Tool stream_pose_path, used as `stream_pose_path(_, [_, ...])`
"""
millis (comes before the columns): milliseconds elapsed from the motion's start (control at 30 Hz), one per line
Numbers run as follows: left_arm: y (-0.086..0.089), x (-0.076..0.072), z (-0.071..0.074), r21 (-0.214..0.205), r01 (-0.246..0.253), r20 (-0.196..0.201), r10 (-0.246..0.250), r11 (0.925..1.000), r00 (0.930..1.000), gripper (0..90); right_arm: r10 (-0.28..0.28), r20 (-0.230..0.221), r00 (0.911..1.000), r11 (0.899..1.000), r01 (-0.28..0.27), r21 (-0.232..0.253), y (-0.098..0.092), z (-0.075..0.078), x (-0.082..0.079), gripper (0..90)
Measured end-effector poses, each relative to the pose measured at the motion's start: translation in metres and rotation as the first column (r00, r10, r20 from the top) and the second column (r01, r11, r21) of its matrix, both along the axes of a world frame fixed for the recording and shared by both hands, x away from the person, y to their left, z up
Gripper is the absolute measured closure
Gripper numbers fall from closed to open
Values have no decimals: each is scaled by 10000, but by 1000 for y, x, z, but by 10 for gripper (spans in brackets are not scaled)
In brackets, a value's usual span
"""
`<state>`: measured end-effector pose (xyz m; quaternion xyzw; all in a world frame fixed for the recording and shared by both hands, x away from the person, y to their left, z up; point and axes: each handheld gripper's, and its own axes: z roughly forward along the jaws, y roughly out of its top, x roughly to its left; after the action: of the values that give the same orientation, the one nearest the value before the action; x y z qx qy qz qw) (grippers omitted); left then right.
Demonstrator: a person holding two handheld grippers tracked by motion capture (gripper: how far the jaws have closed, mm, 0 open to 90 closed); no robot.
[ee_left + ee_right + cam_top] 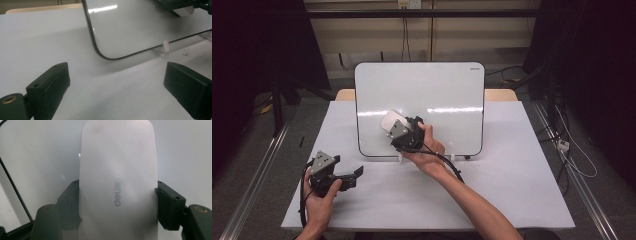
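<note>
right gripper pinching white eraser, frame centre on whiteboard | left gripper jaws spread, empty, lower left on table

Grey floor, beige wall, dim surroundings.

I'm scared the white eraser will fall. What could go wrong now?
The right gripper pinches the white eraser only by its smooth sides, so it might slip out. Pushing too hard could tip the whiteboard, which stands propped on small feet. The left gripper is open beside it, not steadying it.
</note>
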<state>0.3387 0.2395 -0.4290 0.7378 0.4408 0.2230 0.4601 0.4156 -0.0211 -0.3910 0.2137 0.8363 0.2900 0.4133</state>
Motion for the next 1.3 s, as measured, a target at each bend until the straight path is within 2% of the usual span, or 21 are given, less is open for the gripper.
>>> stream_pose_path(167, [0,0,0,11,17,7,-17,10000,10000,65,43,-330,9994,9983,-24,577,-5,4,2,319])
stream_pose_path(400, [0,0,-1,50,18,-21,-18,10000,10000,65,99,-355,9993,9954,-65,956,-10,7,1,318])
stream_pose_path(500, [0,1,-2,13,-4,-83,4,10000,10000,65,190,-301,9994,9902,-146,1390,-13,14,-3,319])
stream_pose_path(567, [1,1,-2,-9,-15,-103,15,10000,9999,65,250,-246,9994,9889,-212,1472,-16,19,-4,318])
stream_pose_path(800, [2,2,-2,-94,-8,-62,8,10000,10000,65,66,-526,9986,9796,41,2008,-29,17,-8,318])
stream_pose_path(900, [1,2,-2,-7,48,-97,-48,10000,9999,65,72,-504,9987,9808,28,1952,-34,17,-11,318])
stream_pose_path(1167, [-1,1,0,166,72,-9,-72,9998,10000,65,-271,-433,9987,9762,358,2139,-52,18,-16,318])
stream_pose_path(1267, [-3,3,0,80,55,23,-55,10000,10000,66,-362,-389,9986,9743,440,2209,-60,21,-19,318])
stream_pose_path(1300, [-3,3,0,187,96,27,-97,9998,9999,66,-454,-322,9985,9720,515,2291,-63,22,-19,318])
